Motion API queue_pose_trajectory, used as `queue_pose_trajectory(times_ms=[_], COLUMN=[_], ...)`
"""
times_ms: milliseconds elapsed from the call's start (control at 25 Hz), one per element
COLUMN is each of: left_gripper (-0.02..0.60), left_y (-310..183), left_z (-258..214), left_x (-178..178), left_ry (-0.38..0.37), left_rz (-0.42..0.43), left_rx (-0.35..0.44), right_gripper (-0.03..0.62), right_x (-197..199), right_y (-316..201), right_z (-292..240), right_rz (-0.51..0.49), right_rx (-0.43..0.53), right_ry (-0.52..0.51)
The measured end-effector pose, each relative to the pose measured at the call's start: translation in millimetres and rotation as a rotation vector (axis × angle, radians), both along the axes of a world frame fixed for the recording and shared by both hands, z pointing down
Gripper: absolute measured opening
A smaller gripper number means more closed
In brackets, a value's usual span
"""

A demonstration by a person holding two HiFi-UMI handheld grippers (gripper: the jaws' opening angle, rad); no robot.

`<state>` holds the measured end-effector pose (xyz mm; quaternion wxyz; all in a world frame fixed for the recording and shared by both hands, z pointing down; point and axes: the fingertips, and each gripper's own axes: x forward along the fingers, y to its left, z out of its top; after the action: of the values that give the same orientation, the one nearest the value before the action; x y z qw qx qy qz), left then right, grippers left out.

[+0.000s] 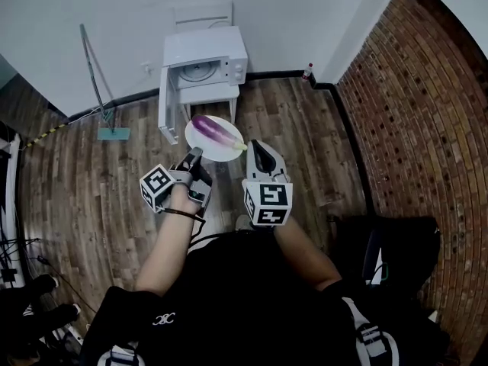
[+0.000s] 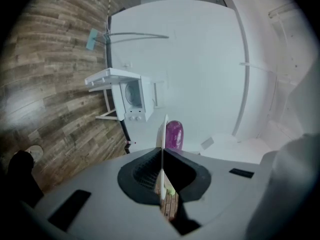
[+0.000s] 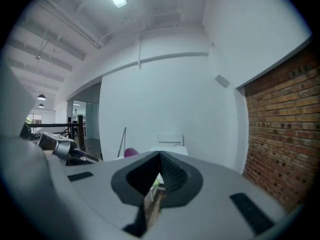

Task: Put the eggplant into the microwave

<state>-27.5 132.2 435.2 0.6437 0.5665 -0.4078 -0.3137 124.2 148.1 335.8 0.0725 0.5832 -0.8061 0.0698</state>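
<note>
L gripper [image 1: 196, 156] pinches plate [image 1: 221, 155] w/ glossy purple eggplant [image 1: 215, 131].

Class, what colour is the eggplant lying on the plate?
The eggplant is purple with paler streaks and a greenish stem end, clearest in the head view.

The eggplant [image 1: 216, 132], glossy purple with a pale green stem end, is lying diagonally across a round white plate [image 1: 223, 153], in front of the microwave [image 1: 206, 59]. The white microwave is sitting on a small white stand against the wall (door swinging wide open, turntable showing inside).
</note>
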Motion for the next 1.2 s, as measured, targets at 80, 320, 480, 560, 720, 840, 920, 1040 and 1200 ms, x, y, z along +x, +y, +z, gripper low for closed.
queue_pose_trajectory(times_ms=[80,320,480,560,720,840,920,1040,1200], left_gripper=[0.011,0.011,0.011,0.011,0.011,0.011,0.011,0.011,0.011], left_y=[-18.1,-54.7,-77.0,-89.0,-116.5,-143.3,-164.9,-198.6,-243.7], left_z=[0.9,13.8,22.5,26.9,40.8,55.4,63.2,74.8,85.7], left_x=[10.3,22.9,25.1,23.1,18.8,15.7,13.3,7.3,4.5], left_ry=[-0.006,0.008,-0.008,-0.006,-0.007,0.004,0.011,0.025,0.028], left_rz=[-0.010,-0.056,-0.072,-0.084,-0.103,-0.117,-0.121,-0.136,-0.138], left_rx=[0.000,-0.010,-0.019,-0.022,-0.031,-0.038,-0.034,-0.036,-0.019], right_gripper=[0.012,0.012,0.012,0.012,0.012,0.012,0.012,0.012,0.012], right_x=[9.8,19.6,25.2,25.9,23.4,22.3,20.6,16.7,12.9], right_y=[-20.4,-63.6,-84.3,-95.6,-123.3,-152.5,-174.8,-210.8,-267.1], right_z=[2.6,8.3,14.9,20.2,31.3,38.9,43.1,46.7,46.0], right_rz=[-0.020,-0.075,-0.095,-0.098,-0.120,-0.128,-0.132,-0.141,-0.165], right_rx=[-0.011,-0.016,-0.030,-0.041,-0.058,-0.062,-0.064,-0.049,-0.024], right_ry=[-0.003,-0.007,0.000,0.004,0.019,0.028,0.039,0.044,0.052])
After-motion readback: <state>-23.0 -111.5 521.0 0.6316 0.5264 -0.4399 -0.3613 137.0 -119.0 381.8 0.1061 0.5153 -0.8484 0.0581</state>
